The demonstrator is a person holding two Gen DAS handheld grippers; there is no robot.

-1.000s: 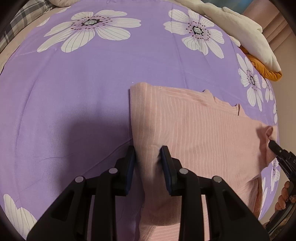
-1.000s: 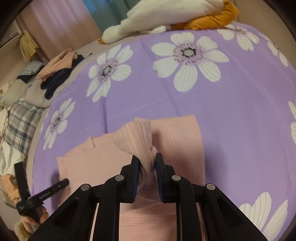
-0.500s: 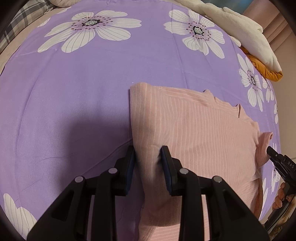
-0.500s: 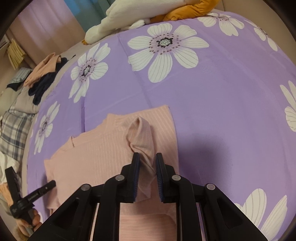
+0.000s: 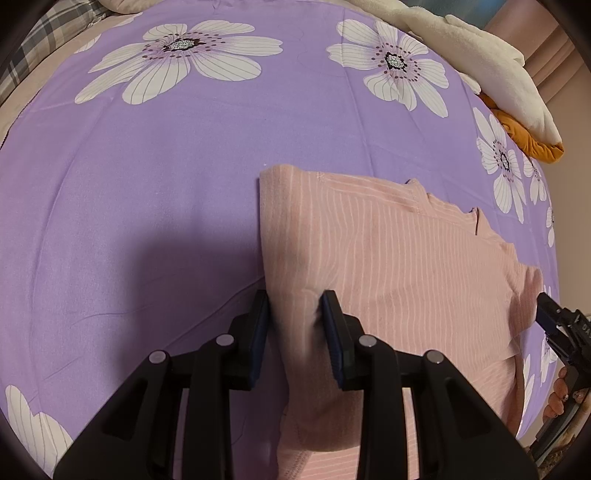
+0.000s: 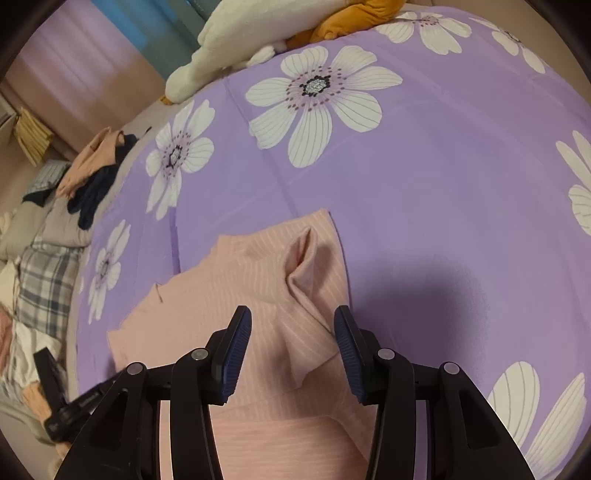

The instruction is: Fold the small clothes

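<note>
Bedspread [image 5: 184, 221], purple, floral; curtains [image 6: 74, 66] perhaps.

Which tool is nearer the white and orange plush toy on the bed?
Right. The right tool sits at the pink striped garment's edge facing the plush toy; the left tool grips the opposite edge.
</note>
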